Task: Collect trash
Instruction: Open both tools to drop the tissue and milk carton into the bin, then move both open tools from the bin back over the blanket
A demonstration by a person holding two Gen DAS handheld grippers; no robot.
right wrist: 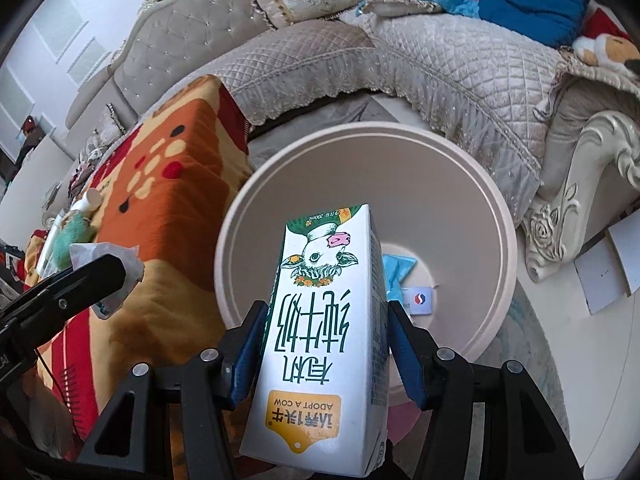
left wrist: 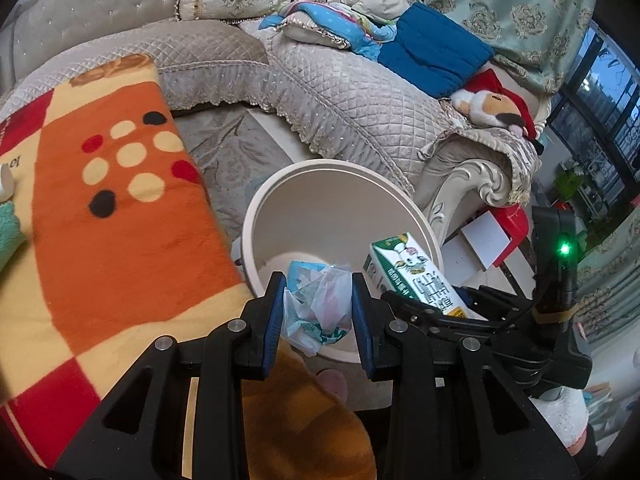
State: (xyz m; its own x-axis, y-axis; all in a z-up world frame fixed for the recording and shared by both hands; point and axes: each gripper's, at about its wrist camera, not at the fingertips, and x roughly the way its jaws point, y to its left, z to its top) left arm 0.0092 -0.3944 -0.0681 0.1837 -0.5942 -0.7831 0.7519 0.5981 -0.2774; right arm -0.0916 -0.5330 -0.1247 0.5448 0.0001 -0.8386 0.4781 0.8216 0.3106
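Observation:
A round beige bin stands on the floor beside the sofa. My left gripper is shut on a crumpled plastic wrapper and hangs over the bin's near rim. My right gripper is shut on a white milk carton with a cow picture, held over the bin's near edge. In the left wrist view the carton and the right gripper show at the right. Inside the bin lie a blue wrapper and a small white packet. The right wrist view shows the left gripper at the left with the wrapper.
An orange, red and yellow blanket covers the surface left of the bin. A quilted grey sofa with cushions, a blue pad and a plush toy curves behind. White boards lie on the floor at the right.

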